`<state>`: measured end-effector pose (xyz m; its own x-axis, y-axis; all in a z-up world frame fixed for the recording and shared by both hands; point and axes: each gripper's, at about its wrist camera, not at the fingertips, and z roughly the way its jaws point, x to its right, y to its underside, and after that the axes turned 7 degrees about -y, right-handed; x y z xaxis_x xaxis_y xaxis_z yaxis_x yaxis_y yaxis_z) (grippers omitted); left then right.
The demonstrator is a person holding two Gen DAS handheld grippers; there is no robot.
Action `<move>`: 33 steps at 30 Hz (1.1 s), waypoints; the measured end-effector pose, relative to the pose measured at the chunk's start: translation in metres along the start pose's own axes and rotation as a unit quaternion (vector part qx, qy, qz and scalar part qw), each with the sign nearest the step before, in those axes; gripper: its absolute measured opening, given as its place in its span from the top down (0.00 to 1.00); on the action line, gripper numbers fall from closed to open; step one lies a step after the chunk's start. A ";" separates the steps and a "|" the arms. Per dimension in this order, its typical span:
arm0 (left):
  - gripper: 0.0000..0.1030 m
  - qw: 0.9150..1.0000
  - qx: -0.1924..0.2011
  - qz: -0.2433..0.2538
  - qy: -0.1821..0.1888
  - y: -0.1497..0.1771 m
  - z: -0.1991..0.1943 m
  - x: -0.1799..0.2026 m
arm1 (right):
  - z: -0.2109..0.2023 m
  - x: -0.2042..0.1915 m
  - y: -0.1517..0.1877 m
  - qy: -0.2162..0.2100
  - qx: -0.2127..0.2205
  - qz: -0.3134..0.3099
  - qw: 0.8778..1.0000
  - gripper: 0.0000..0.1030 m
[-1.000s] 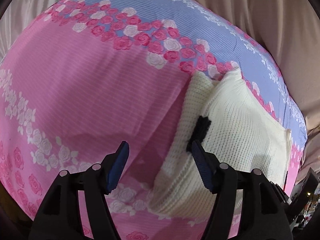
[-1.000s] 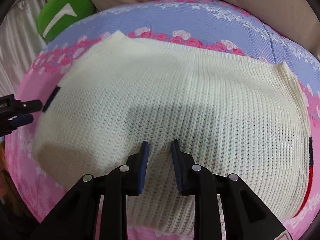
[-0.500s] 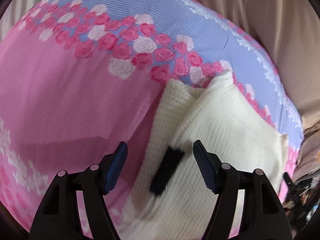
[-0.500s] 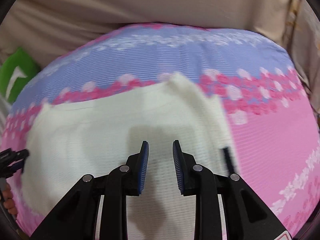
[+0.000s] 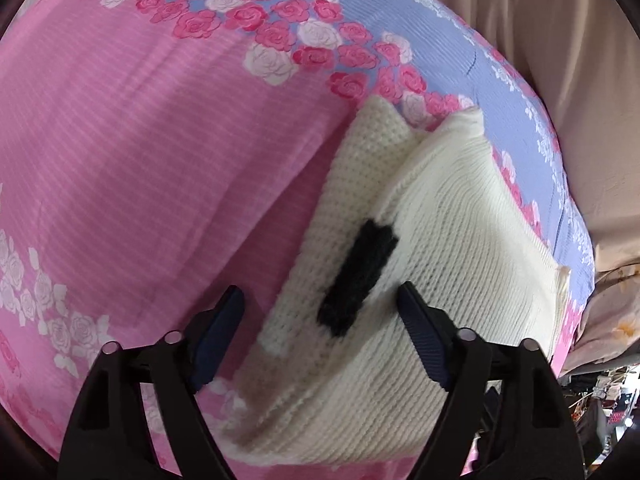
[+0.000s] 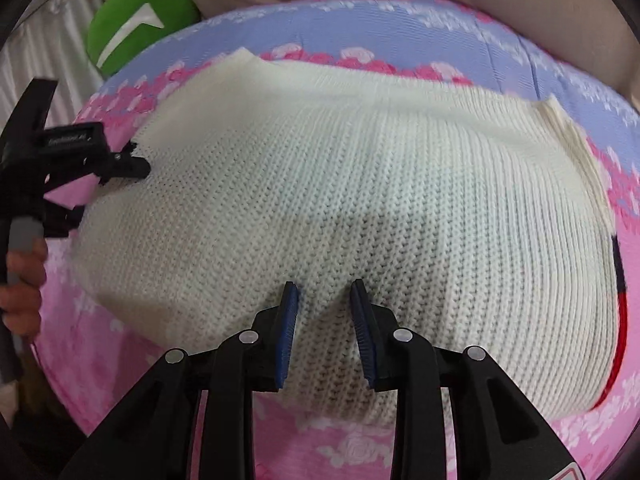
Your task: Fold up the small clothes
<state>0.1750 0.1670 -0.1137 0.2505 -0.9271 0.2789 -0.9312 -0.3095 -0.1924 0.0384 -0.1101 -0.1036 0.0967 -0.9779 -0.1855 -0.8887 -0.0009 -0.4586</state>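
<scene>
The white sweater (image 6: 360, 200) is lying on the flowery bed (image 5: 140, 140). A green cushion (image 6: 136, 20) is sitting behind. The left gripper (image 5: 320, 320) is spreading wide; the right gripper (image 6: 324, 320) is gaping slightly, both holding nothing.

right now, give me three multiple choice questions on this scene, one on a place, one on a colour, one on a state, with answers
1. Where does the cream knitted sweater lie?
A. on the pink and blue rose-print bedsheet
B. on a wooden floor
C. inside a basket

2. What colour is the small fuzzy patch on the sweater's left part?
A. red
B. black
C. green

3. How does the left gripper stand?
A. shut on the sweater
B. open, its fingers either side of the patch
C. out of view

Answers: 1 A, the floral sheet shows all round the knit. 2 B, the patch reads dark black against the cream. 3 B, the left wrist view shows a wide gap between the blue pads with the patch in it. The right gripper is open too, over the sweater's middle.
</scene>
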 end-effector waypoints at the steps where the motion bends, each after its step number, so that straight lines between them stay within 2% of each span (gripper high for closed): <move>1: 0.64 1.000 -0.004 0.005 0.015 -0.001 0.000 0.003 | -0.001 -0.001 -0.001 0.000 -0.003 -0.003 1.000 0.71; 3: 0.77 1.000 -0.003 0.008 0.028 -0.002 -0.008 0.014 | -0.008 0.001 -0.002 -0.005 -0.002 -0.001 1.000 0.72; 4: 0.79 0.999 0.006 0.015 0.032 -0.001 -0.015 0.020 | -0.014 0.003 -0.001 -0.008 0.001 0.001 1.000 0.72; 9: 0.83 0.995 0.053 0.066 0.053 0.015 -0.060 0.067 | -0.043 0.013 0.018 -0.026 0.013 0.019 0.999 0.72; 14: 0.84 0.984 0.087 0.133 0.077 0.041 -0.093 0.142 | -0.073 0.027 0.051 -0.029 0.021 0.036 0.999 0.72; 19: 0.85 0.973 0.083 0.187 0.104 0.072 -0.100 0.205 | -0.104 0.054 0.087 -0.019 0.037 0.074 0.996 0.72; 23: 0.86 0.964 0.066 0.233 0.112 0.105 -0.087 0.259 | -0.131 0.082 0.116 -0.004 0.051 0.114 0.992 0.72; 27: 0.86 0.955 0.046 0.275 0.101 0.142 -0.061 0.302 | -0.151 0.110 0.139 0.010 0.063 0.149 0.987 0.72; 33: 0.83 0.949 0.008 0.314 0.032 0.188 0.017 0.346 | -0.167 0.144 0.172 0.028 0.066 0.191 0.979 0.72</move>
<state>0.0906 -0.2156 -0.0695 -0.3684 -0.9157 0.1607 -0.8877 0.2952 -0.3533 -0.1753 -0.2858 -0.0645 -0.2592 -0.9116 -0.3190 -0.7896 0.3902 -0.4735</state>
